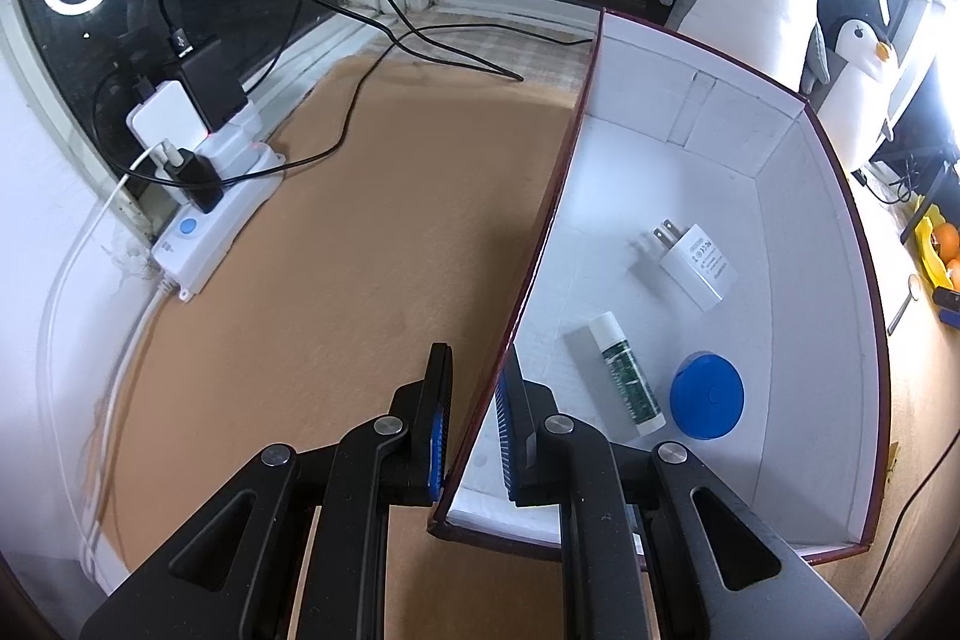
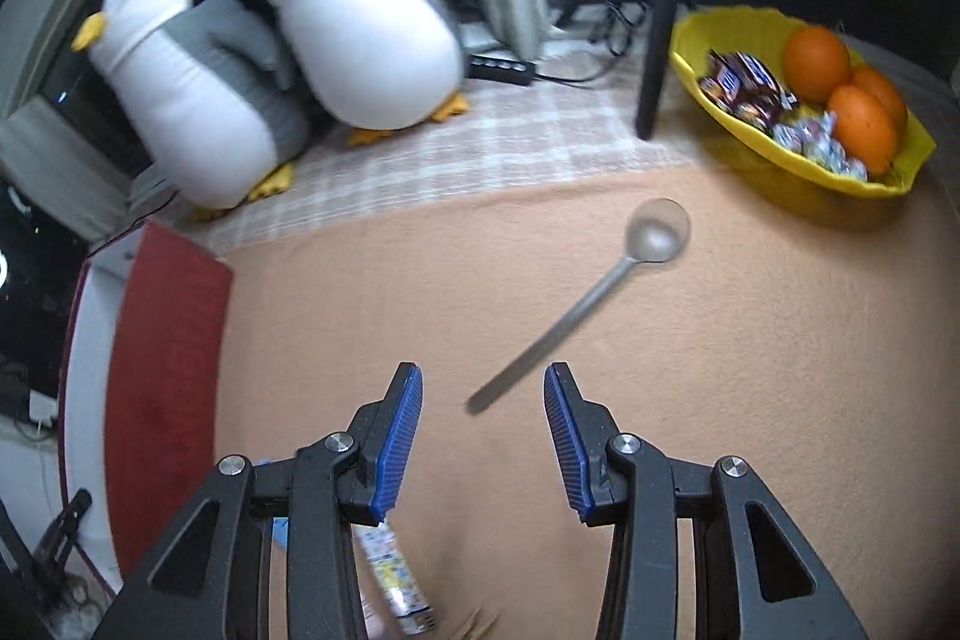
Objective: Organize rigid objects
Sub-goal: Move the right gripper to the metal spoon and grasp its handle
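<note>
On the tan mat (image 1: 336,244) we find our left gripper (image 1: 471,418) clamped on the near wall of the maroon-edged box (image 1: 804,196), one pad either side. Inside lie a white charger (image 1: 699,265), its small print too fine to read, a green-labelled tube (image 1: 627,376), wording illegible, and a blue round lid (image 1: 707,395). Our right gripper (image 2: 483,424) stands part-open and empty above the mat, the spoon (image 2: 576,310) handle's tip between its fingers. Candy wrappers in the yellow bowl (image 2: 780,160) are too blurred to read.
</note>
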